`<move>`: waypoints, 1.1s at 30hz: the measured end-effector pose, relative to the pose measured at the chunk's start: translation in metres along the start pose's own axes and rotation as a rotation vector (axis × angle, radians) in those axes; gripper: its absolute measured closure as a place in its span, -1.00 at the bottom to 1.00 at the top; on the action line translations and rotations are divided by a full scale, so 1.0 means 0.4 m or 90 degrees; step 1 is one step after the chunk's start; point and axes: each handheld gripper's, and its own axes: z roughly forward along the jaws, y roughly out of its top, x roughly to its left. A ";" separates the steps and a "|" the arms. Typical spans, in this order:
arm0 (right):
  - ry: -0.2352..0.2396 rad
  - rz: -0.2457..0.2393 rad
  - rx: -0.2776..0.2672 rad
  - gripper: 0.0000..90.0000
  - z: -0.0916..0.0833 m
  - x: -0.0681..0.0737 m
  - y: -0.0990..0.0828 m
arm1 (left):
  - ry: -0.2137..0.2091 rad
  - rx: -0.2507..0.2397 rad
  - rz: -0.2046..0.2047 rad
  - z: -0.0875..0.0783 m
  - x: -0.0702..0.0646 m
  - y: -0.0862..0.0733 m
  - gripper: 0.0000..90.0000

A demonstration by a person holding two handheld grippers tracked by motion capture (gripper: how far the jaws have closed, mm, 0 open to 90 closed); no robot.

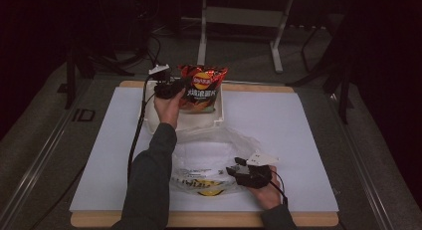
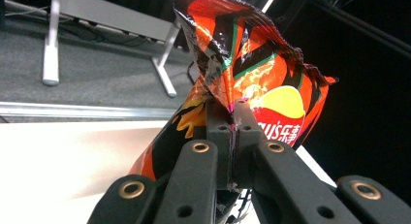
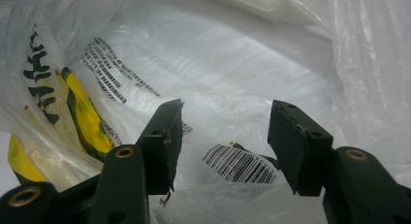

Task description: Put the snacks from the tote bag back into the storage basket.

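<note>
A red-orange chips bag (image 1: 201, 88) stands upright over a white tub (image 1: 219, 121) at the back of the white board. My left gripper (image 1: 179, 88) is shut on the bag's left edge. In the left gripper view the jaws pinch the crinkled foil (image 2: 252, 73) at the left gripper's tips (image 2: 232, 115). A thin white plastic bag (image 1: 214, 150) with yellow and black print lies in front of the tub. My right gripper (image 1: 233, 169) rests at its right side, pointing left into it. In the right gripper view the right gripper (image 3: 225, 132) stands open against the plastic bag (image 3: 218, 64), pads touching nothing, with a barcode label (image 3: 240, 164) between them.
The white board (image 1: 298, 140) lies on a wooden tabletop (image 1: 199, 220), with bare room to the right and left. A cable (image 1: 137, 135) trails from the left gripper down the board's left side. Metal stand legs (image 1: 276, 46) rise on the floor behind the table.
</note>
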 end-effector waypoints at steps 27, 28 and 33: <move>-0.004 -0.005 -0.001 0.03 0.000 0.003 0.000 | 0.049 0.047 0.007 0.001 0.057 -0.030 0.85; -0.004 -0.006 -0.001 0.03 0.000 0.003 0.000 | 0.052 0.051 0.013 0.003 0.057 -0.032 0.85; -0.004 -0.006 0.000 0.03 0.000 0.004 0.000 | 0.067 0.068 0.034 0.011 0.053 -0.039 0.74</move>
